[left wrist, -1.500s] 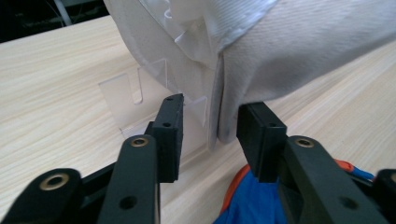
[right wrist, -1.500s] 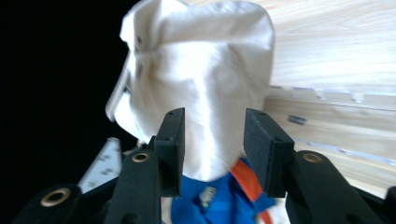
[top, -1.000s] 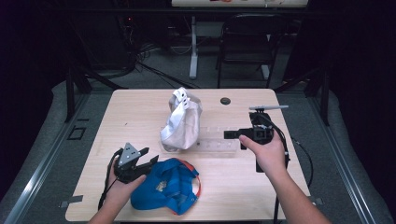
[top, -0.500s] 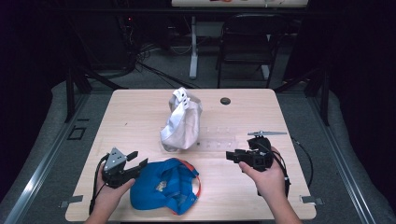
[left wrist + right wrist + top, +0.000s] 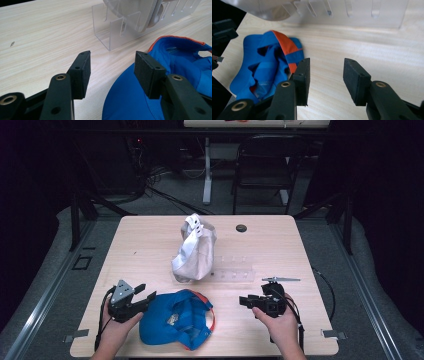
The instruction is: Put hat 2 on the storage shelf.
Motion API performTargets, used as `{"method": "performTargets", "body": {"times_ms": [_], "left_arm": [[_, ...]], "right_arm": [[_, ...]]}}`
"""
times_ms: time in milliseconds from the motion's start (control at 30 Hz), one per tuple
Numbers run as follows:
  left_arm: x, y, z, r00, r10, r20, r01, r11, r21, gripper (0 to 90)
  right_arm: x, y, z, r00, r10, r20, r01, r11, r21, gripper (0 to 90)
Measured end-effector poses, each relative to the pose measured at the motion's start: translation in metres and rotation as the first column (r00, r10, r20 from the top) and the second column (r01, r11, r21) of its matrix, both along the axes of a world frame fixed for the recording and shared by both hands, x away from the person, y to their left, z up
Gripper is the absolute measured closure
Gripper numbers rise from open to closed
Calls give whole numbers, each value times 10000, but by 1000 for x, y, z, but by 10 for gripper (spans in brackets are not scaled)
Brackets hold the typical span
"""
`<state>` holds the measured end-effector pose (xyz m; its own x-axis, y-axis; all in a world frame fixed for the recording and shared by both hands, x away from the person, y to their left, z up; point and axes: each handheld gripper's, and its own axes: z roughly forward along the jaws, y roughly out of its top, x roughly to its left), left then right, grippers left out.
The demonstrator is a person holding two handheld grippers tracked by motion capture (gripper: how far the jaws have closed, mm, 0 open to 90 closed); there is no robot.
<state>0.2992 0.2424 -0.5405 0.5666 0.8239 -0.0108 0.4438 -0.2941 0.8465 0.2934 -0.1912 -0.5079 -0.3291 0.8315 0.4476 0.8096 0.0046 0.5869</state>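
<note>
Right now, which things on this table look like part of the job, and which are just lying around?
Likely part of the job:
blue cap, between both open claws
white cap, propped on the rack
clear acrylic rack

Just lying about:
small dark round disc near the far edge

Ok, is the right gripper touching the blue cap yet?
Apart. The high view shows bare table between the right gripper and the blue cap.

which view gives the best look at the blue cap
The high view: the whole blue cap lies upside down at the table's near edge, orange trim visible, between both grippers. The right gripper view shows most of it, at an angle. The left gripper view shows a close, cropped part beside its jaws.
</note>
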Motion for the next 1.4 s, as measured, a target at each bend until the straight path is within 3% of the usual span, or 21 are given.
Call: {"method": "performTargets", "body": {"times_ms": [133,367,400,433,467,533,667,767,800,933,1033,1067,1100,1133,1267,1400], "left_arm": [[-1,1,-1,10000,93,-30,-93,10000,6,482],[-5,3,-3,9997,170,-183,-169,9998,49,483],[-7,4,-4,9996,203,-169,-201,9997,134,483],[-7,4,-4,9996,203,-169,-201,9997,134,483],[-9,4,-4,9996,204,-175,-200,9996,212,484],[-10,5,-6,9997,215,-122,-213,9996,185,484],[-14,8,-6,9994,314,-120,-311,9993,208,485],[-15,10,-7,9993,357,-139,-354,9991,216,484],[-17,11,-7,9991,361,-241,-353,9989,300,484],[-22,13,-8,9989,436,-157,-430,9983,394,484],[-24,14,-8,9988,456,-195,-447,9980,457,484],[-25,13,-9,9985,528,-120,-524,9980,352,484],[-26,14,-9,9987,479,-170,-471,9978,457,484],[-27,14,-10,9986,500,-147,-492,9977,462,484],[-30,15,-12,9985,531,-145,-521,9967,618,484],[-32,17,-12,9983,574,-135,-564,9961,679,485]], "right_arm": [[-4,2,-14,9998,103,-173,-102,9999,92,577],[-9,12,-24,9978,637,-184,-639,9979,-94,577],[-9,14,-24,9960,868,-221,-878,9949,-501,578],[-9,14,-24,9960,868,-221,-878,9949,-501,578],[-9,20,-28,9959,886,-175,-888,9959,-143,578],[-9,25,-31,9950,970,-229,-969,9953,47,579],[-6,33,-33,9896,1365,-447,-1353,9904,295,579],[-4,34,-33,9856,1580,-609,-1576,9874,98,578],[-3,37,-36,9861,1547,-610,-1516,9870,539,575],[4,44,-43,9768,1885,-1013,-1818,9807,721,573],[6,48,-45,9752,1925,-1090,-1855,9801,707,573],[8,49,-45,9685,2188,-1188,-2156,9757,394,573],[14,42,-37,9160,3263,-2334,-3428,9388,-328,573],[10,56,-50,9709,2082,-1185,-2000,9767,777,573],[16,68,-58,9595,2435,-1420,-2346,9691,763,585],[19,74,-61,9556,2547,-1481,-2468,9665,699,583]]}}
